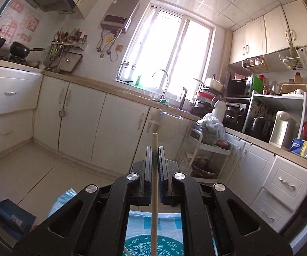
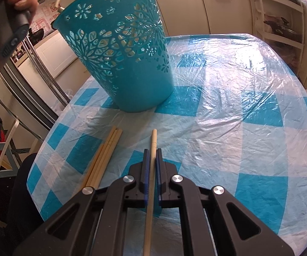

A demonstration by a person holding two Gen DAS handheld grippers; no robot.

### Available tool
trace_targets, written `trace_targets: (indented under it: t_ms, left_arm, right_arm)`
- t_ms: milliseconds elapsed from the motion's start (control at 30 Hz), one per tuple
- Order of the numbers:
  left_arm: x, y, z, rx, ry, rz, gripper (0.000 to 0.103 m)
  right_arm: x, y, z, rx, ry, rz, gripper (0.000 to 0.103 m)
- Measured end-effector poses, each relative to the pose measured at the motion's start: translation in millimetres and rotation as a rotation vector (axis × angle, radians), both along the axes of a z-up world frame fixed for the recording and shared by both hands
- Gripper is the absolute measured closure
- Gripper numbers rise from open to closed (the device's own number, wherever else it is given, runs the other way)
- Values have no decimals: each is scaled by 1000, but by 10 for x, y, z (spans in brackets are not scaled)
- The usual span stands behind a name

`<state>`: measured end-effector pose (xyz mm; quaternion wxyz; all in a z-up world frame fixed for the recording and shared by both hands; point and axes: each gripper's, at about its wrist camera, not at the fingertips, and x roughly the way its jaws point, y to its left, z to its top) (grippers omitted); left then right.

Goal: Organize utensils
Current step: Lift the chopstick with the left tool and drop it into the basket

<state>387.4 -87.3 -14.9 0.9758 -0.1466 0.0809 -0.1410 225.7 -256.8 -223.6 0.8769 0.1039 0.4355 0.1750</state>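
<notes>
My left gripper [image 1: 154, 149] is shut on a wooden chopstick [image 1: 154, 183] and holds it upright above the teal perforated basket [image 1: 153, 244], whose rim shows below the fingers. My right gripper [image 2: 152, 152] is shut on another wooden chopstick [image 2: 151, 183], low over the checked tablecloth [image 2: 228, 117]. The teal basket [image 2: 121, 49] stands on the table ahead and to the left of it. Several loose chopsticks [image 2: 102, 160] lie on the cloth just left of the right gripper. The hand with the left gripper's handle [image 2: 15, 21] shows at the top left.
The table has a blue and white plastic-covered cloth with its round edge [image 2: 47, 132] at the left. White kitchen cabinets [image 1: 102, 117], a sink with faucet [image 1: 163, 85] and a cluttered counter [image 1: 270, 128] surround the room. A rack [image 1: 206, 153] stands by the cabinets.
</notes>
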Motion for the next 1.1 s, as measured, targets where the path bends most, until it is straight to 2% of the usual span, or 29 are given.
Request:
trace_targets:
  t_ms: [200,367,633,667,800,900,967,1100]
  left_arm:
    - [12,4,-258,22,27,18,98]
    - [-52,-26,-436,71,61,-1,98]
    - [-202,-8,-734,143,157,-42,96]
    - [-239,23,-745,149,164,-42,91]
    - [-462,238,-721,159,165,-5,57]
    - [-681,452,-708,162,162,30,47]
    - [-804,600,-749,158,174,58,40]
    - [-981,871,-1056,145,262,94,33]
  right_arm:
    - [-6,-34,-2,13,3,-1,97]
    - [-10,-39,-3,16,3,-2,97]
    - [-11,-39,-1,16,2,-1,97]
    - [-11,-36,-3,17,3,-1,97]
    - [-20,-40,7,8,1,-1,97]
    - [-30,16,32,-33,-6,7,95]
    - [-31,67,43,-54,-8,16,91]
    - [-7,239,73,-164,-7,34,87]
